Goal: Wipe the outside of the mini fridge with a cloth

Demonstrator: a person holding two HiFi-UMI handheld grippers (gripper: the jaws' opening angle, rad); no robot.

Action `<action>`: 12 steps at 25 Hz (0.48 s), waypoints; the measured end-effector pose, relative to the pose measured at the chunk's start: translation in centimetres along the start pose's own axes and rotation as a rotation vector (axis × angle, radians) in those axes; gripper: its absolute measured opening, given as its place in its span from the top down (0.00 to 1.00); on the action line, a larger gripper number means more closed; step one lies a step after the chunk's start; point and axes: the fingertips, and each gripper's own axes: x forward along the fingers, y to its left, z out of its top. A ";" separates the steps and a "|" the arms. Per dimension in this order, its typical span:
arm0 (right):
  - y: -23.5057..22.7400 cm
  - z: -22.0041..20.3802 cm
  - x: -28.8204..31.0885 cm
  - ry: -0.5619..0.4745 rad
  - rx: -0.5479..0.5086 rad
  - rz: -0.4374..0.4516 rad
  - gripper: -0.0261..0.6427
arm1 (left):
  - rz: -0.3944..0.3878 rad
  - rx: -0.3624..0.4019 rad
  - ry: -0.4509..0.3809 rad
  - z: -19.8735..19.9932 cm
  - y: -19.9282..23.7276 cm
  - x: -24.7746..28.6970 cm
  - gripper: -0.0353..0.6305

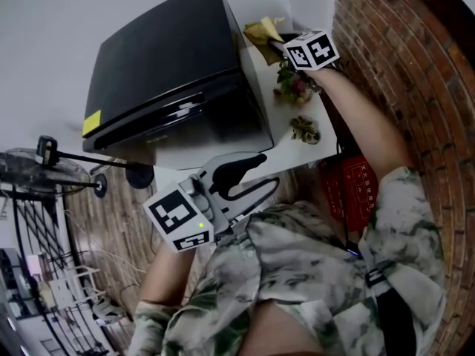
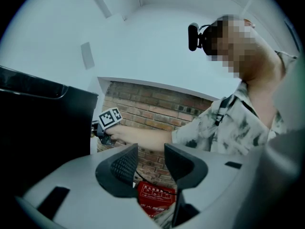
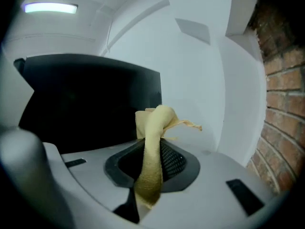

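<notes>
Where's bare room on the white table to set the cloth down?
Only a narrow bare strip of white table between the mini fridge and the flowers; beyond, flowers and a leafy sprig crowd it up to the brick wall.

narrow gap btw mini fridge [image 1: 171, 73] & brick wall [image 1: 393, 58], dried flowers [image 1: 293, 84] crowding tabletop [image 1: 278, 119] there.

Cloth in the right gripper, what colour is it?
Pale yellow. The cloth shows best in the right gripper view, clamped between the jaws.
</notes>
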 end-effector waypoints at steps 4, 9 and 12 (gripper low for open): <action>1.3 5.1 -3.7 -0.108 -0.006 0.017 0.83 | -0.016 -0.004 -0.005 -0.1 -0.3 0.4 0.70; 3.8 8.9 -6.8 -0.203 0.016 0.073 0.83 | -0.031 -0.016 -0.013 -0.4 -0.6 0.8 0.70; 5.2 9.2 -7.1 -0.220 0.023 0.092 0.83 | -0.031 -0.026 -0.016 -0.8 -0.7 1.1 0.70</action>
